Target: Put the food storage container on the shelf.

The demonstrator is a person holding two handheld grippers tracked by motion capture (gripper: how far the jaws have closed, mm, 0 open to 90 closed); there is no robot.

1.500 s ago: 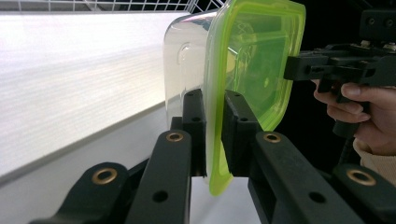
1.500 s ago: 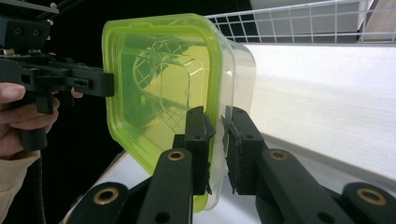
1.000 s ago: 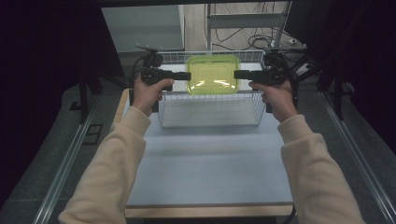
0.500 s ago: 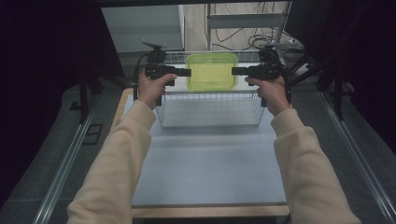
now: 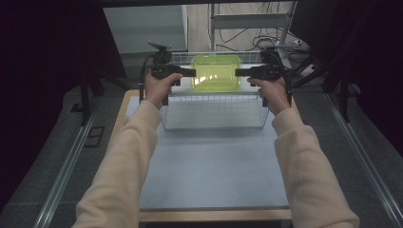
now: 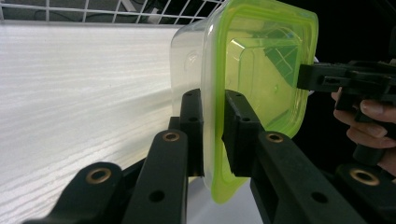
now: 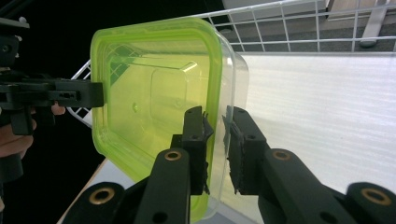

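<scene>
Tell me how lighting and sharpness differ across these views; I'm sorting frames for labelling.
High view: dark surroundings, evenly lit table, yellow-green container glowing and slightly soft. Left gripper view: tabletop washed out by glare, left gripper sharp. Right gripper view: similar glare at right, right gripper crisp, black background at left.

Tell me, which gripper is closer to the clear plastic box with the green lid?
Neither: left gripper clamps clear plastic box with the green lid on its left edge, right gripper its right edge.

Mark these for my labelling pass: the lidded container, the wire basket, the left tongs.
lidded container (image 5: 216,73), high view, middle of its green lid.
wire basket (image 5: 214,97), high view, near top rim.
left tongs (image 6: 212,128), left gripper view, between the tips gripping the rim.
</scene>
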